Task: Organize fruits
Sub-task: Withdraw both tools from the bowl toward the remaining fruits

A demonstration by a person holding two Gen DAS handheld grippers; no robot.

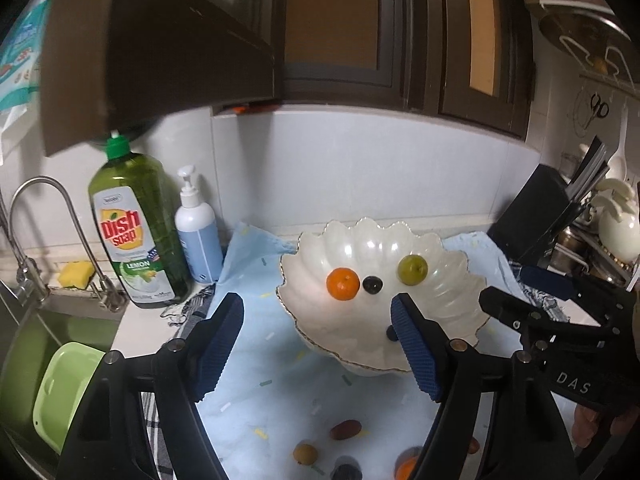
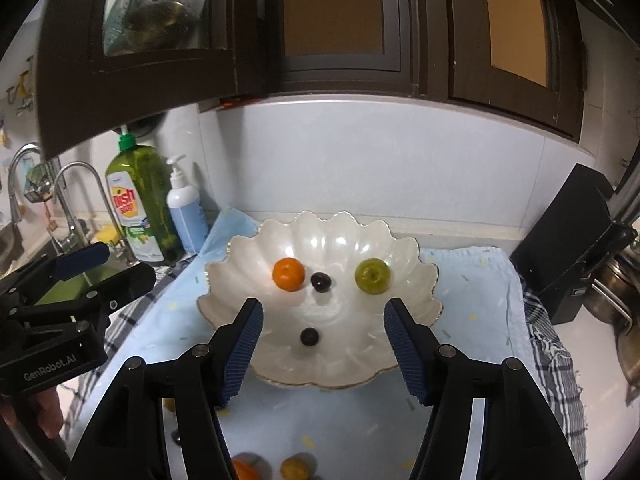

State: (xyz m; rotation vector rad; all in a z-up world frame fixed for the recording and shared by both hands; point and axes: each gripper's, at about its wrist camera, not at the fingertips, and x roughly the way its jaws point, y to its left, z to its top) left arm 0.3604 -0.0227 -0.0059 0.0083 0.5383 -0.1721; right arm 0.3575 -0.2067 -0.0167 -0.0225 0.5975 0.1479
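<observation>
A white scalloped bowl (image 1: 360,332) (image 2: 340,240) stands on a light blue cloth (image 1: 280,380). In it lie an orange mandarin (image 1: 343,284) (image 2: 288,274), a dark round fruit (image 1: 372,284) (image 2: 321,281), a green fruit (image 1: 412,270) (image 2: 372,275) and a second dark fruit (image 2: 309,336) nearer the front. My left gripper (image 1: 318,308) hangs open and empty before the bowl's left side. My right gripper (image 2: 325,310) is open and empty over the bowl's front rim. Loose on the cloth below lie a reddish fruit (image 1: 345,429), a yellow-brown one (image 1: 305,454) and another mandarin (image 2: 246,470).
A green dish soap bottle (image 1: 136,232) and a white pump bottle (image 1: 198,228) stand left of the bowl, beside a faucet (image 1: 40,200) and a sink with a green tub (image 1: 64,384). A black knife block (image 1: 536,216) is at the right. Dark cabinets (image 1: 160,40) hang low overhead.
</observation>
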